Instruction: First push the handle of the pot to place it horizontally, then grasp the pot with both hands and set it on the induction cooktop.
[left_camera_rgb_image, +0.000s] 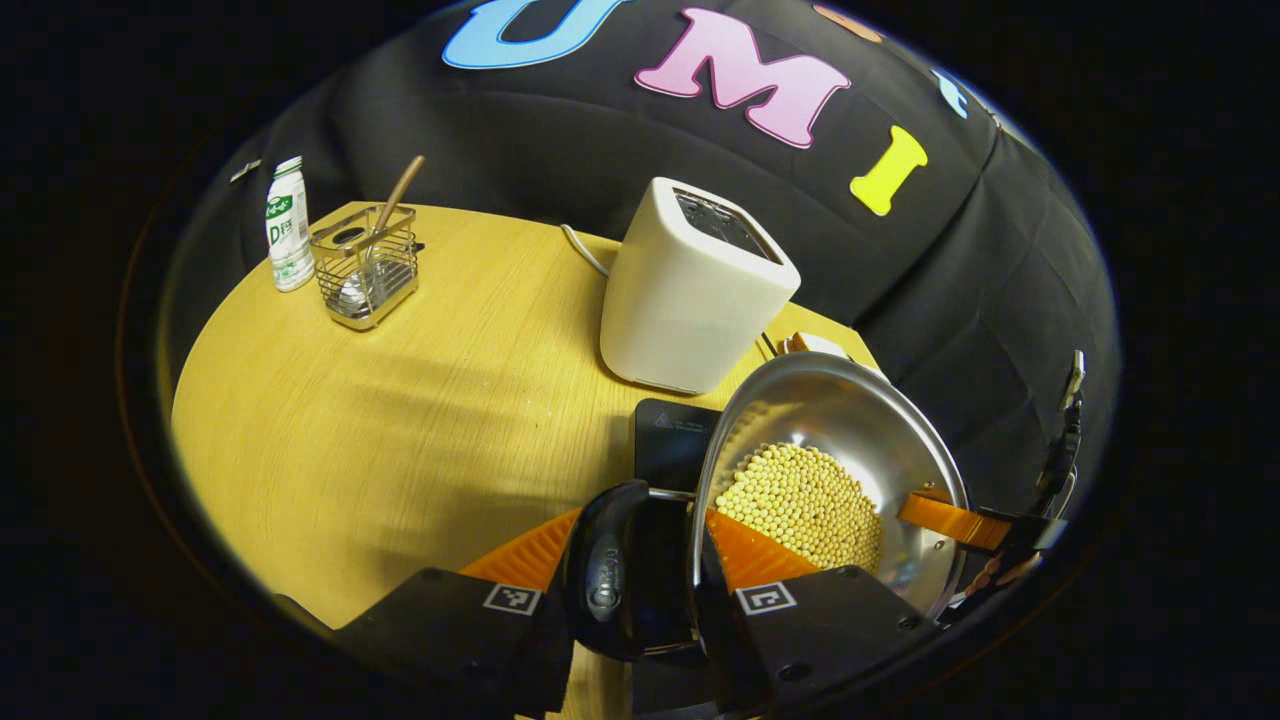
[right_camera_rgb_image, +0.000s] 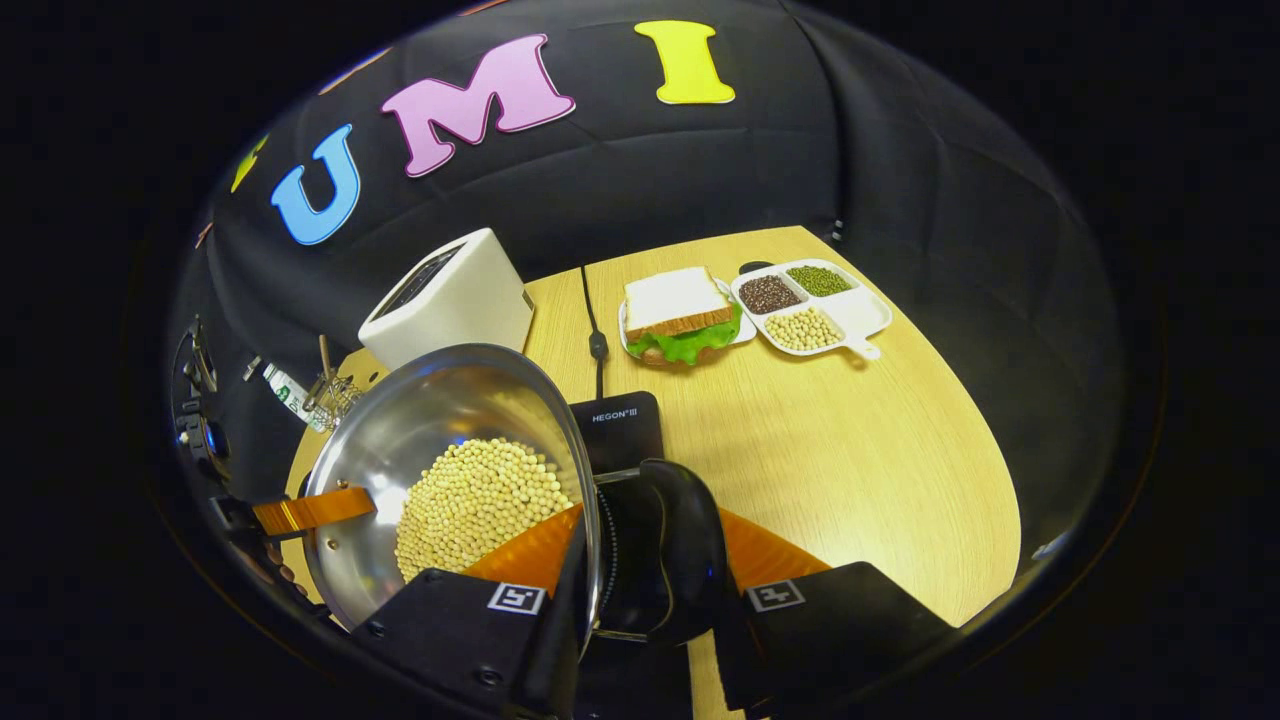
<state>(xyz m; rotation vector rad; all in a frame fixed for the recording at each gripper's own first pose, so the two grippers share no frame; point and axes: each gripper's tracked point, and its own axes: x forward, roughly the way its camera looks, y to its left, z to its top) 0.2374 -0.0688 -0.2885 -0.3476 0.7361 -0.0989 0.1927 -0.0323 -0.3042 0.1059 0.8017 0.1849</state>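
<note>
Both grippers clamped on the pot, one handle each, over the cooktop.

Left gripper (left_camera_rgb_image: 640, 545) closed on the pot's black handle (left_camera_rgb_image: 612, 570), one finger outside it, the other inside the rim against the beans. Right gripper (right_camera_rgb_image: 645, 550) gripping the opposite black handle (right_camera_rgb_image: 668, 545) the same way, seen far off at 4 o'clock in the left gripper view. Steel pot (left_camera_rgb_image: 850, 420) tilted toward each camera, heaped with pale soybeans (left_camera_rgb_image: 800, 505). Black induction cooktop (left_camera_rgb_image: 672, 440) just beyond, partly hidden by the pot. White toaster (left_camera_rgb_image: 690, 290) at 12 o'clock behind it; wire caddy (left_camera_rgb_image: 365, 265) and bottle (left_camera_rgb_image: 288, 235) at 10 o'clock. In the right gripper view, sandwich (right_camera_rgb_image: 680, 315) at 12 o'clock and divided dish (right_camera_rgb_image: 812, 305) at 1 o'clock on the wooden table (right_camera_rgb_image: 850, 460).
</note>
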